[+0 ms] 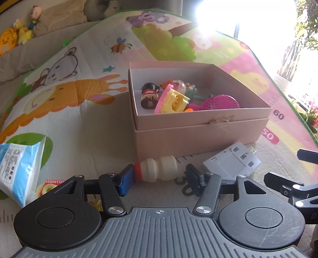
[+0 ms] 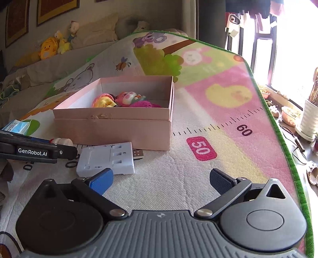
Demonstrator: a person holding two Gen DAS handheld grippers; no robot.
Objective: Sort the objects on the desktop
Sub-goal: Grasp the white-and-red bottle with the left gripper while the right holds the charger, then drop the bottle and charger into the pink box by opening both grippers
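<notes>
Left tongs point(image 1: 158, 179) flank the little bottle point(image 1: 157, 170) lengthwise, pads barely touching — light, slick, rigid plastic, best squeezed across its waist — while right tongs point(image 2: 162, 181) stand spread, empty.

One box point(image 1: 198, 137); one bottle point(image 1: 157, 168); one hub point(image 1: 231, 162)

In the left wrist view, window glare point(image 1: 238, 17) washes out the mat's far corner, and the blue-and-white packet point(image 1: 19, 168) is cut off by the left edge, its print too small to read. The left hand-held gripper point(image 1: 158, 178) hides part of the tape box point(image 1: 50, 185). In the right wrist view, it covers most of the small bottle point(image 2: 62, 141), and the box wall point(image 2: 111, 114) conceals the lower parts of the toys point(image 2: 123, 99).
</notes>
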